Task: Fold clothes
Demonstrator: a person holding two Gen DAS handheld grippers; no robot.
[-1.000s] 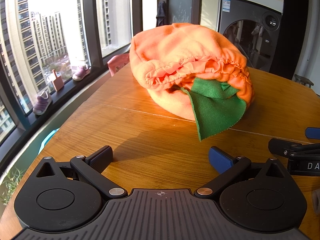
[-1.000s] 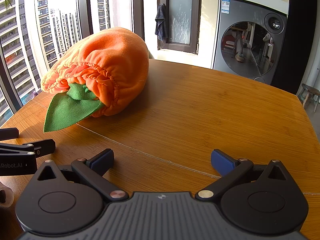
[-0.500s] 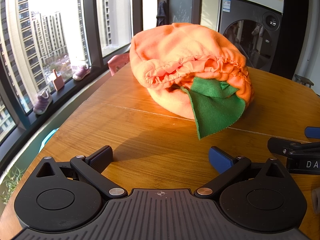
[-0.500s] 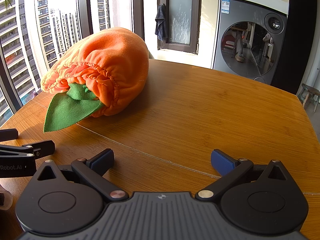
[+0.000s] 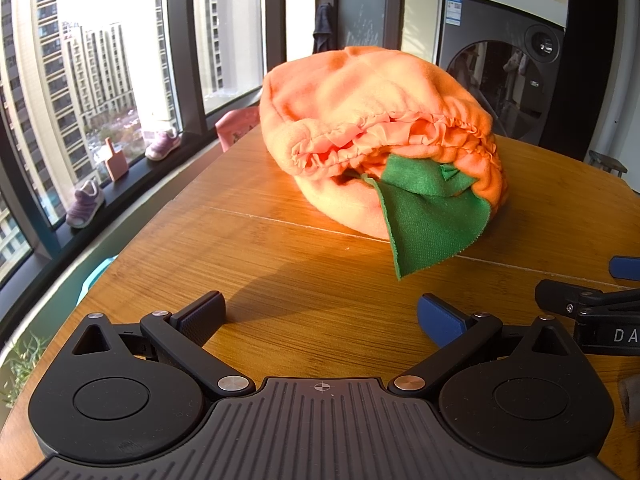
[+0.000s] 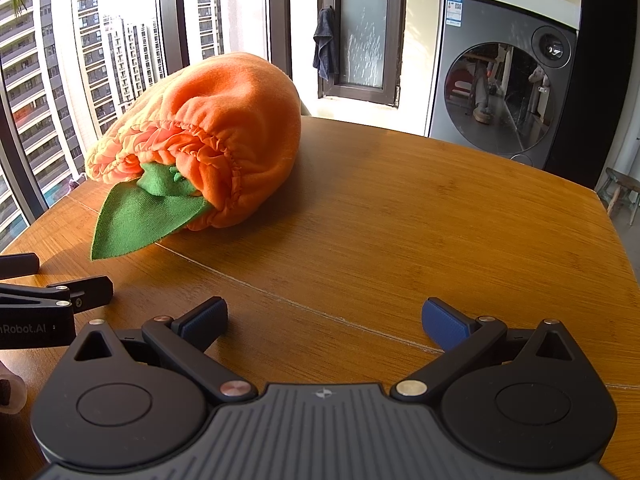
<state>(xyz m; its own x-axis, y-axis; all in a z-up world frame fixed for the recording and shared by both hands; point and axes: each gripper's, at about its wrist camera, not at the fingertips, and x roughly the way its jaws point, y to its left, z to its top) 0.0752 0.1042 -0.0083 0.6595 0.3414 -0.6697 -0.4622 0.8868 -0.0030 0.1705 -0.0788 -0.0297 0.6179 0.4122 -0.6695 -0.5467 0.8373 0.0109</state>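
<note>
- The orange fleece garment (image 5: 372, 120) lies bunched in a rounded heap on the wooden worktop (image 5: 280, 272), in the upper centre of the left wrist frame and the upper left of the right wrist frame.
- Its gathered, elastic-edged opening faces the cameras; a green leaf-shaped flap (image 5: 428, 220) hangs from it down onto the wood.
- The left claw (image 5: 320, 316) sits at the bottom of its frame, released and spread wide, holding nothing, short of the garment.
- The right claw (image 6: 324, 318) is likewise spread and empty, with bare wood ahead.
- A washing machine (image 6: 504, 80) stands upper right; small shoes (image 5: 162, 146) sit on the window sill at left.
</note>
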